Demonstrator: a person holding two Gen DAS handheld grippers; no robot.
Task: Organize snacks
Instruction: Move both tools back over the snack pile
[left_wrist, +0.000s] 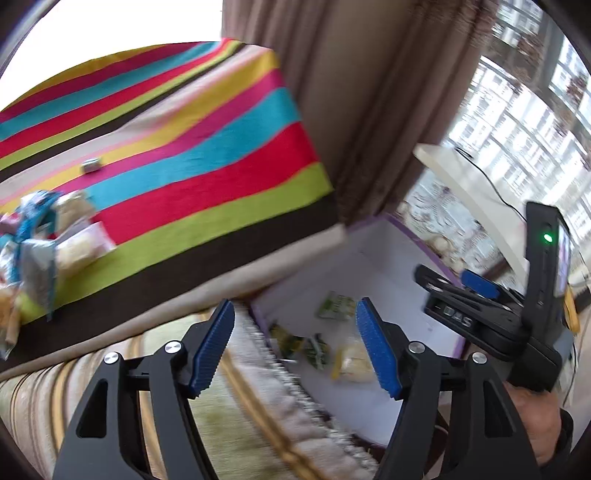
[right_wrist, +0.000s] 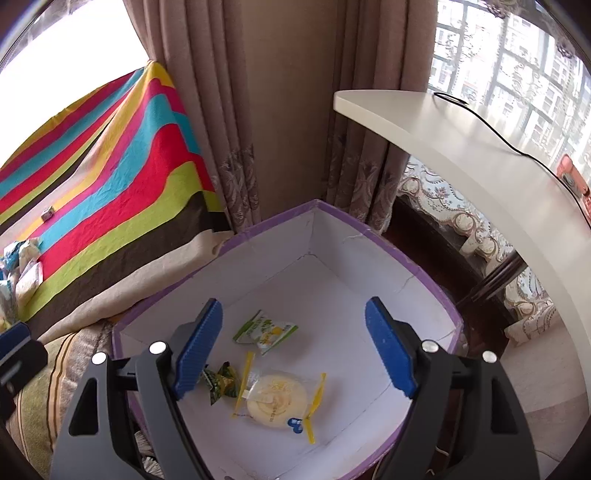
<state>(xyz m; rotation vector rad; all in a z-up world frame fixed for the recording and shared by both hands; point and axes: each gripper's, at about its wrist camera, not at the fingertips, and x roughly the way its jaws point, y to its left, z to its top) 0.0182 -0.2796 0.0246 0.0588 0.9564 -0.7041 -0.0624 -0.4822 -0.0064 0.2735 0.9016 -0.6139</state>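
Observation:
A white box with a purple rim (right_wrist: 406, 258) stands on the floor beside the bed. In it lie a green-and-white packet (right_wrist: 264, 330), a dark green wrapped candy (right_wrist: 219, 382) and a round yellow cake in a clear wrapper (right_wrist: 277, 397). My right gripper (right_wrist: 293, 302) hangs open above them with nothing between its fingers. My left gripper (left_wrist: 295, 302) is open and empty too, over the box's near-left edge (left_wrist: 258, 314). A pile of snack packets (left_wrist: 44, 243) lies on the striped blanket (left_wrist: 184, 147), far left.
A small grey object (left_wrist: 91, 165) sits alone on the blanket. Brown curtains (right_wrist: 258, 110) hang behind the box. A curved white tabletop (right_wrist: 480, 140) with a black cable overhangs on the right. A fringed striped cushion (left_wrist: 258, 406) borders the box's left side.

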